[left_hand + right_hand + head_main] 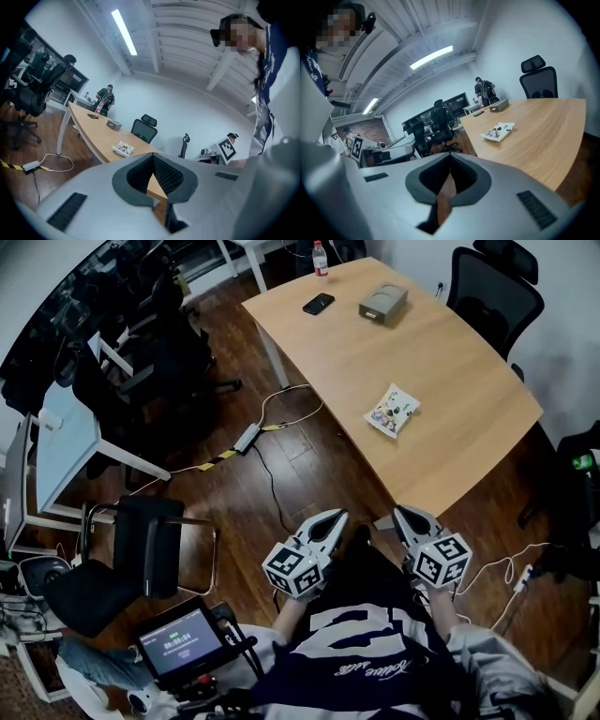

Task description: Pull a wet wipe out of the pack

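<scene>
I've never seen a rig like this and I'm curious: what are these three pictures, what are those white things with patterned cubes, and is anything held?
A person holds two tools: the left hand-held gripper and the right hand-held gripper; the cubes are part of them. The head view looks down from a camera on the person's head. The other two views come from cameras riding on each one, looking along its jaws. On the table lie a wet wipe pack, a phone, a grey box and a bottle. Both are shut and empty; the pack lies untouched.
</scene>
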The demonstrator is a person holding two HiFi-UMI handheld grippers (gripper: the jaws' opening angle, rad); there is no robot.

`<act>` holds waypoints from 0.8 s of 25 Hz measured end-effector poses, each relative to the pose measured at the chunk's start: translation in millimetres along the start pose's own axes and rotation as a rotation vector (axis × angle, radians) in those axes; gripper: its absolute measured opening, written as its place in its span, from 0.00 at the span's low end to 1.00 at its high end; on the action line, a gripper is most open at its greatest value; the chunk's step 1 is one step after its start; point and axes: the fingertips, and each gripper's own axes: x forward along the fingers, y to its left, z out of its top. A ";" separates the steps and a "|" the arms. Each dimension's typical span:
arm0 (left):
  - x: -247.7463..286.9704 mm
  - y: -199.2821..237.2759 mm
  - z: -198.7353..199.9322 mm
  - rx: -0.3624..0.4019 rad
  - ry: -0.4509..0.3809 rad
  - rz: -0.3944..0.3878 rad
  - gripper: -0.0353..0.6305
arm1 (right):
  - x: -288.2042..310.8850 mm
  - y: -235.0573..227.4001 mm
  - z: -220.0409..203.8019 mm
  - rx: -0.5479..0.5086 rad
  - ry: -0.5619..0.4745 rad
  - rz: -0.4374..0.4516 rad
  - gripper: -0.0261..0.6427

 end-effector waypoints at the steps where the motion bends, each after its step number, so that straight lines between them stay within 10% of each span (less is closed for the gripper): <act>1: 3.8 3.2 -0.9 -0.004 0.011 -0.002 0.06 | 3.2 -5.1 0.9 0.005 0.004 -0.003 0.03; 20: 170.4 79.0 28.8 0.047 0.169 -0.034 0.06 | 82.7 -138.6 74.2 0.061 -0.031 0.003 0.03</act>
